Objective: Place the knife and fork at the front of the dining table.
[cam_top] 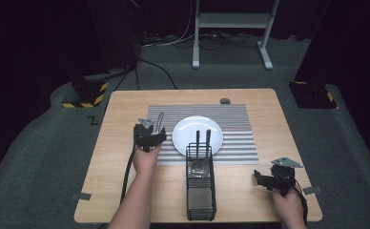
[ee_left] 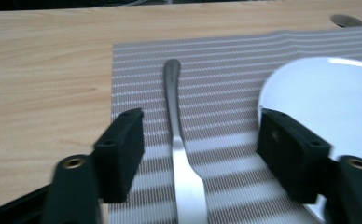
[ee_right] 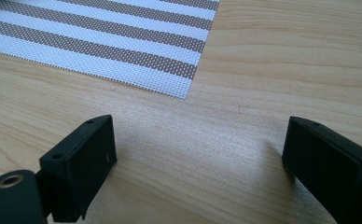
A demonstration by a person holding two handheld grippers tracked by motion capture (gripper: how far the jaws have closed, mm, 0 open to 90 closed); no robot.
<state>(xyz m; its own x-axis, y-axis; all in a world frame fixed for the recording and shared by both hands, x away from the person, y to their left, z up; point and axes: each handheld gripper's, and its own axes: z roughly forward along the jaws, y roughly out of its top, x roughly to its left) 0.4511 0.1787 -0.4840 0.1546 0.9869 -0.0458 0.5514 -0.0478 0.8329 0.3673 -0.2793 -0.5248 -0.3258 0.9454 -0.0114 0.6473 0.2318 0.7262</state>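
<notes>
Looking down from the high view, we see the left hand-held gripper (cam_top: 150, 134) over the left edge of the grey-and-white striped woven placemat (cam_top: 235, 143), which lies on the light wooden table (cam_top: 107, 181). In the left gripper view its two black jaws stand wide apart, and a slim silver metal utensil (ee_left: 179, 140) lies flat on the placemat between them, its rounded handle end pointing away from the camera; neither pad touches it. We cannot tell from these views whether it is a fork or a spoon, since its working end is cut off at the bottom edge. Just beside the utensil, to its right, sits the round white ceramic plate (cam_top: 197, 135), resting on the middle of the placemat. Near the plate's front rim stands a black wire-mesh cutlery caddy (cam_top: 200, 191), half on the placemat and half on the bare table, with two dark upright handles (cam_top: 202, 142) rising from its far compartment. The right hand-held gripper (cam_top: 268, 180) hangs low over the front right corner of the table, well apart from the caddy and the plate. In the right gripper view its jaws are also spread wide with nothing between them, bare wood beneath, and the placemat's corner lies ahead of them. A small dark round object (cam_top: 225, 100) sits near the table's far edge.
</notes>
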